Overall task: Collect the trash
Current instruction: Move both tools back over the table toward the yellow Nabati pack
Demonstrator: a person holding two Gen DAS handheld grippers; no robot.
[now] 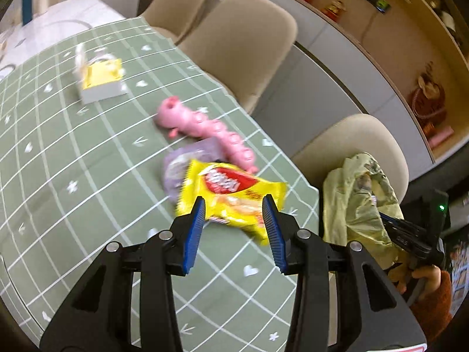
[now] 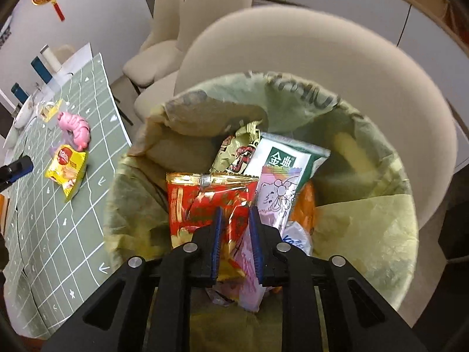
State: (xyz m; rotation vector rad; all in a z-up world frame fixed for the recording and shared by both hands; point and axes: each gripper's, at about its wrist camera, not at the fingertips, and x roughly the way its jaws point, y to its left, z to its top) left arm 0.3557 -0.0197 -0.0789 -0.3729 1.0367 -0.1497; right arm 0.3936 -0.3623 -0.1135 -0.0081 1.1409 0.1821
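Trash still out on the desk is a yellow snack wrapper lying on the green checked cloth, partly over a purple packet and just beside a pink toy. The left claw hovers above the wrapper with its jaws spread wide, holding nothing. The right claw is clamped on the edge of a pale green bag full of wrappers, near a beige chair.
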